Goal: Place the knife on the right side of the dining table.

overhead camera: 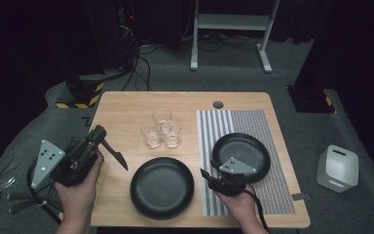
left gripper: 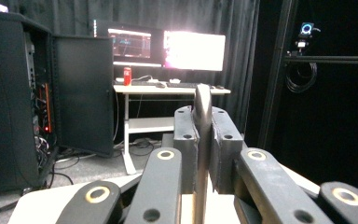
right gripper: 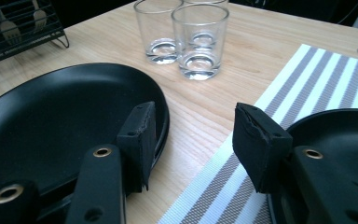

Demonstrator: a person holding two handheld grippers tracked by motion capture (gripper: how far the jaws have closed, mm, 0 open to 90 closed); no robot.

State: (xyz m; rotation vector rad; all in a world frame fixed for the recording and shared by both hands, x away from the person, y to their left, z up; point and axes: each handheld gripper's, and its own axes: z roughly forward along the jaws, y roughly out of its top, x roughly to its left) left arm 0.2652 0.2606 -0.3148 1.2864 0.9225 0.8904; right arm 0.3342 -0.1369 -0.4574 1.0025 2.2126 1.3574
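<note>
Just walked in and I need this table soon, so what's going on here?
A person is setting a table with a gripper in each hand. The left gripper is shut on a black knife, held above the table's left edge. The right gripper hovers open, with nothing in it, between two black plates: one plate on the bare wood, the other plate on a striped placemat. Three glasses stand behind them.

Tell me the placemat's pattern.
The placemat has grey and white stripes, clearest in the right gripper view.
</note>
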